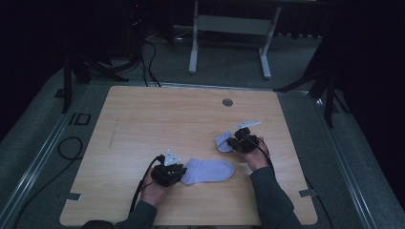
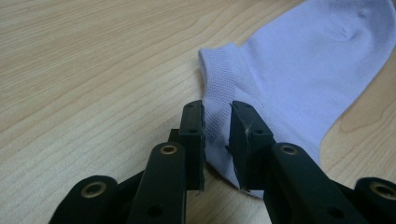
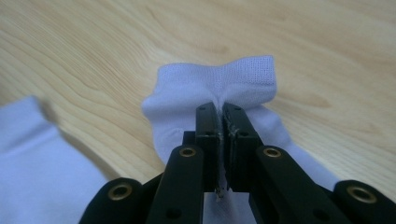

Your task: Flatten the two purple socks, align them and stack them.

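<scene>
Two pale lilac socks are on the wooden table [image 1: 157,114]. One sock [image 1: 210,170] [image 2: 299,70] lies flat near the front middle. My left gripper [image 1: 181,171] [image 2: 218,105] is at its cuff, open, with the jaws a small gap apart on either side of the cuff's edge. The second sock [image 1: 222,141] [image 3: 215,84] is bunched up on the right. My right gripper [image 1: 231,142] [image 3: 219,106] is shut on it, and the cuff fabric puckers out past the closed jaws. In the right gripper view the flat sock [image 3: 37,158] shows at the lower left.
A round grey grommet [image 1: 228,102] sits in the table near its far edge. A white table frame [image 1: 229,28] stands on the dark floor beyond. Black cables [image 1: 71,148] loop on the floor at the left. Wide bare wood lies left and behind the socks.
</scene>
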Demonstrator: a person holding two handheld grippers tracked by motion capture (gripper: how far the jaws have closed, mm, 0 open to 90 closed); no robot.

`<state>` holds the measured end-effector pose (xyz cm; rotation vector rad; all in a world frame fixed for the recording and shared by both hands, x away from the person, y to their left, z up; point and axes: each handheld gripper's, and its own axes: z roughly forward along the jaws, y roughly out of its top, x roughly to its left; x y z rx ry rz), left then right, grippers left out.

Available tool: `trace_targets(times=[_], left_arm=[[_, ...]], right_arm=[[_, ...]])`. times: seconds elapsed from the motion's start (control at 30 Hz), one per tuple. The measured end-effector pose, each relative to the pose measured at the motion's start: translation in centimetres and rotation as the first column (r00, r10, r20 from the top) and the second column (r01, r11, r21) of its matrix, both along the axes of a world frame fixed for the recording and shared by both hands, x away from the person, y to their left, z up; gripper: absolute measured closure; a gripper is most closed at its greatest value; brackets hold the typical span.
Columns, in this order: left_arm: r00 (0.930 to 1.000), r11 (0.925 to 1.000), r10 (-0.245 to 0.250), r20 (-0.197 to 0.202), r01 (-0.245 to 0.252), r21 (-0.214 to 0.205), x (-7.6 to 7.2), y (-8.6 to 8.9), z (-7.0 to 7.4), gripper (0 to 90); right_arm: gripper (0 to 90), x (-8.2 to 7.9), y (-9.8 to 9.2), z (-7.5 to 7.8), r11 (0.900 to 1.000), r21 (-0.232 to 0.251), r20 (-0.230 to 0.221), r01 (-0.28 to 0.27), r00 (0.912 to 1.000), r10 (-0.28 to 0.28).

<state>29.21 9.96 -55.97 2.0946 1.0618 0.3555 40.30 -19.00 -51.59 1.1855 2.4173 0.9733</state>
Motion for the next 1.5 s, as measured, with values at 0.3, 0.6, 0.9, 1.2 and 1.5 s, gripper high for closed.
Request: trace_targets(times=[0.3,0.6,0.9,1.2,1.5], left_arm=[[0.9998,0.9999,-0.003,0.018,0.003,0.015,0.3,-0.2,0.0,75.1],[0.9995,1.0,-0.001,0.03,0.001,-0.005,0.2,-0.1,0.5,73.2],[0.9995,0.9997,-0.005,0.033,0.006,-0.024,-0.4,0.1,1.1,72.9],[0.9998,0.9998,-0.013,0.016,0.013,-0.018,-0.6,0.2,1.0,73.3],[0.9997,0.9996,-0.026,-0.006,0.026,0.015,-0.6,-0.4,0.4,80.3]], right_arm=[[85.8,-2.3,-1.7,3.7,0.995,0.099,0.089,-0.01,0.996,0.001],[85.7,-5.5,-2.3,7.2,0.9788,0.195,0.173,-0.064,0.9845,0.03],[85.6,-7.6,-1.0,7.2,0.9728,0.208,0.16,-0.101,0.9847,0.068],[85.6,-8.5,-0.5,7.1,0.9739,0.196,0.172,-0.114,0.9818,0.08],[85.5,-9.3,-0.6,7.5,0.9763,0.176,0.188,-0.126,0.9778,0.092]])
